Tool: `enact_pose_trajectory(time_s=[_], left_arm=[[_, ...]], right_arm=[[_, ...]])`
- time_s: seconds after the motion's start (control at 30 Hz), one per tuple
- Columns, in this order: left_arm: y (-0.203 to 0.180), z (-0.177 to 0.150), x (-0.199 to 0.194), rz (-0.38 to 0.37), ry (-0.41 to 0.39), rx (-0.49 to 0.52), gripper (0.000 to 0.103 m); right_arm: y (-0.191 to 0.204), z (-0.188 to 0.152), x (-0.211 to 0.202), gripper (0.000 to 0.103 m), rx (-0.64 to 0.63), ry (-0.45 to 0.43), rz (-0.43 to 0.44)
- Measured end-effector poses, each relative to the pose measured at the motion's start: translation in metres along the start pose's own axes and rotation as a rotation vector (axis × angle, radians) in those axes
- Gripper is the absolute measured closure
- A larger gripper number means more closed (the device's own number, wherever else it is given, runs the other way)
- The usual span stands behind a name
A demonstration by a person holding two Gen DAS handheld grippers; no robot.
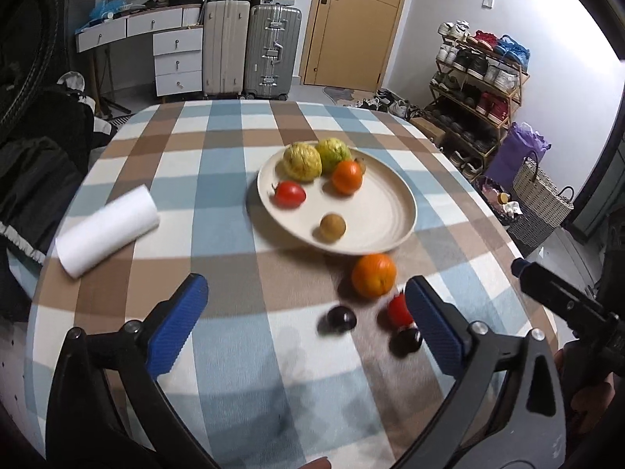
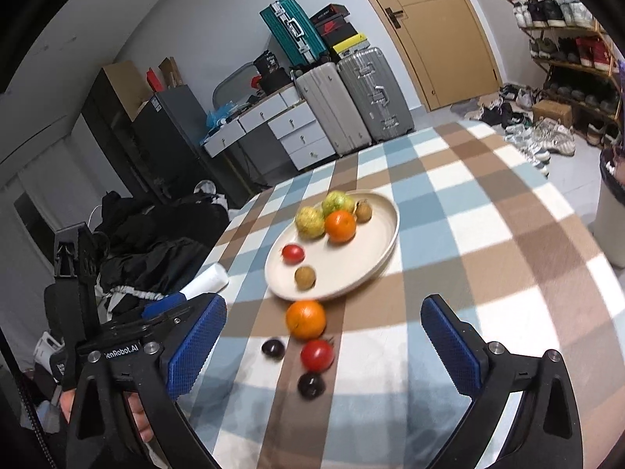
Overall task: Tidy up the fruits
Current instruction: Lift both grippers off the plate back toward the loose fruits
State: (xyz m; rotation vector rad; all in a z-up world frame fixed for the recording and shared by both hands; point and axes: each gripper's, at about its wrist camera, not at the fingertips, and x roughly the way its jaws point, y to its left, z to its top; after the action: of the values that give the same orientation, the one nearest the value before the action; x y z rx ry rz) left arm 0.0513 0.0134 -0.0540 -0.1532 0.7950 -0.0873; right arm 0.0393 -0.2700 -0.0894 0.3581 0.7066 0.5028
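Observation:
A cream plate (image 1: 383, 211) (image 2: 375, 250) on the checked tablecloth holds two yellow-green fruits (image 1: 301, 162), an orange fruit (image 1: 347, 176), a red tomato (image 1: 289, 194) and a small brown fruit (image 1: 332, 227). On the cloth in front of the plate lie an orange (image 1: 374, 275) (image 2: 306, 319), a red tomato (image 1: 398, 310) (image 2: 317, 355) and two dark plums (image 1: 341, 319) (image 2: 311, 385). My left gripper (image 1: 306, 320) is open and empty above the cloth, the loose fruits near its right finger. My right gripper (image 2: 324, 348) is open and empty, the loose fruits between its fingers.
A white paper roll (image 1: 107, 230) lies at the table's left. Dark clothing (image 2: 156, 242) is piled past the left edge. Suitcases (image 1: 250, 51), drawers, a door and a shoe rack (image 1: 476, 90) stand beyond the table. The right gripper shows in the left wrist view (image 1: 566, 301).

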Motion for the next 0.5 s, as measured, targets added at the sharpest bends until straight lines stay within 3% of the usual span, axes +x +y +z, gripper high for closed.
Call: enact_pose_trajectory(time_s=[0.5], left_arm=[[0.024,-0.041,0.0,0.026,0.017,-0.03,0.002]], right_arm=[[0.012,-0.054,0.038,0.002,-0.06,0.149,0.011]])
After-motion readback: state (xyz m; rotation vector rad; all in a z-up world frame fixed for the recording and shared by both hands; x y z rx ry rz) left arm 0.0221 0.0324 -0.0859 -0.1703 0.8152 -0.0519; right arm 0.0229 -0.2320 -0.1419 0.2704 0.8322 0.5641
